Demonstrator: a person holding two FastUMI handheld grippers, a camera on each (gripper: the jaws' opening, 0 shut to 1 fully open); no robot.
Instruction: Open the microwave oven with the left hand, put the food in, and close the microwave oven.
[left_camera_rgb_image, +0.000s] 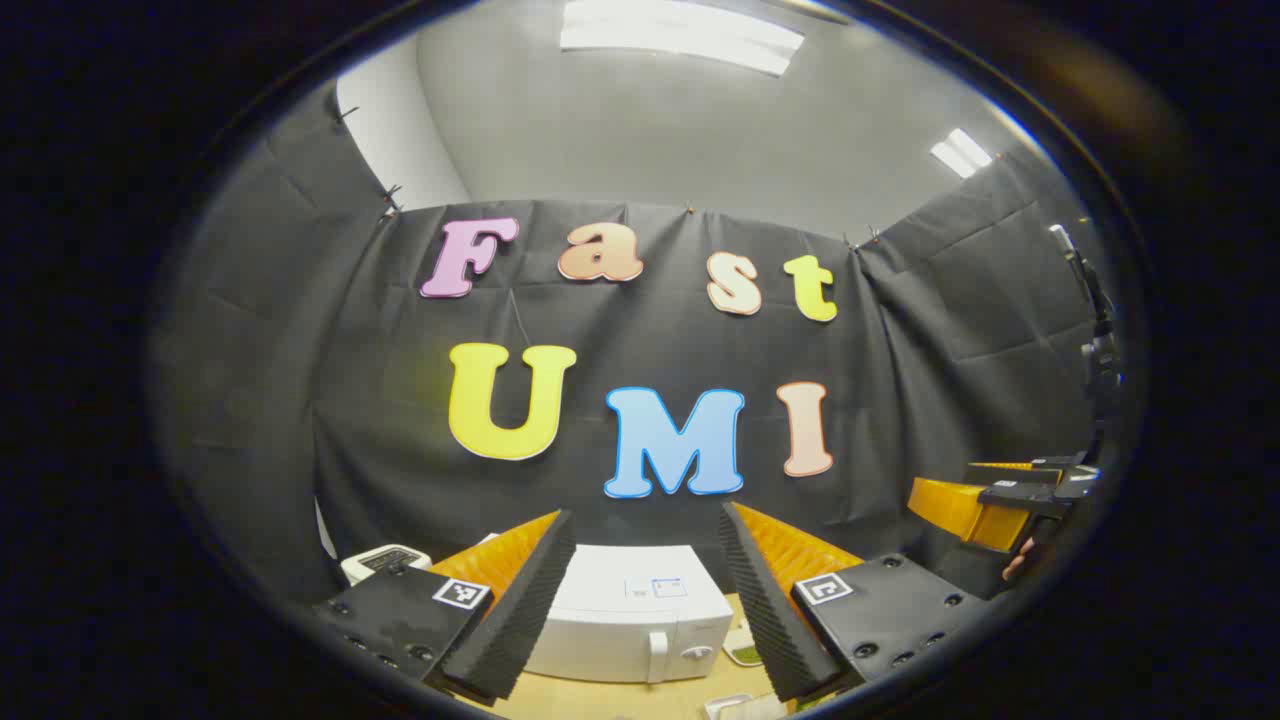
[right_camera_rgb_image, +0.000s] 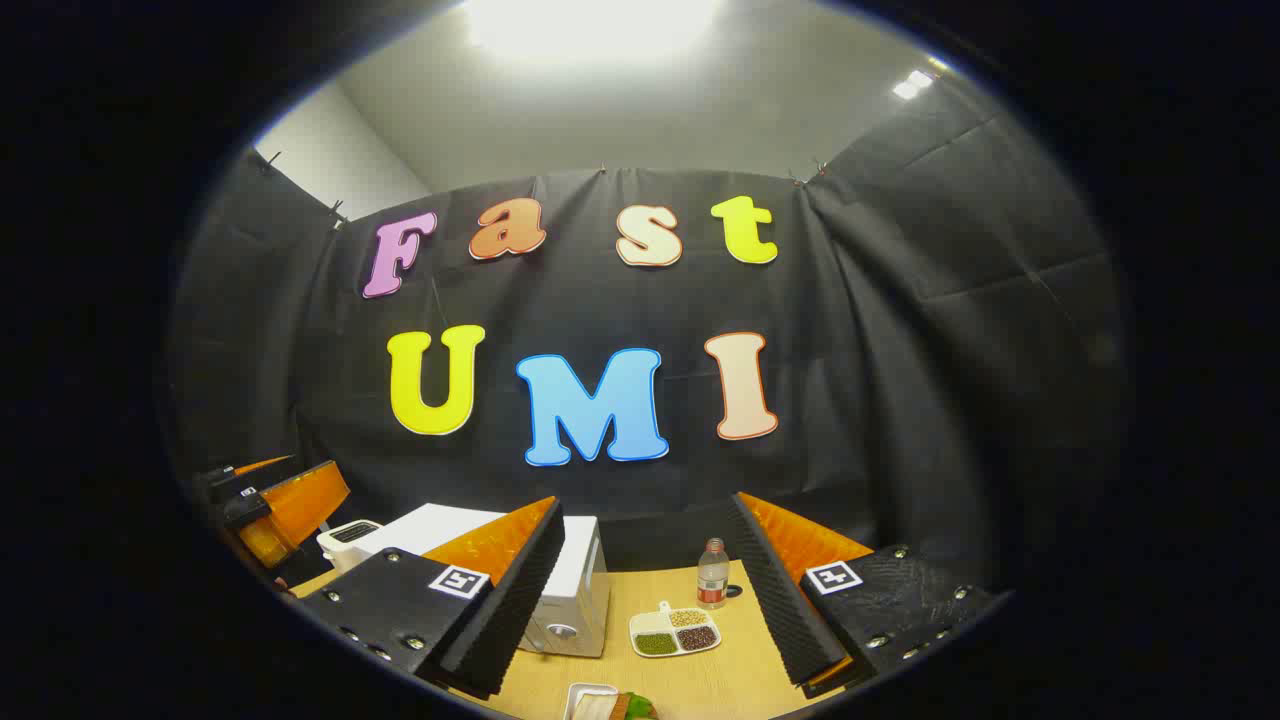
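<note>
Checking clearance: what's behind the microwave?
Behind the microwave hangs the black cloth wall; a white appliance sits past its far end. The table strip behind it is hidden.

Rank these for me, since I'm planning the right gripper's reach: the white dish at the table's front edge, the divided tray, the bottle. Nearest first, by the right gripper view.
1. White dish, front edge, lowest in view.
2. Divided tray, mid-table, between the fingers.
3. Bottle, behind the tray, near the wall.
</note>
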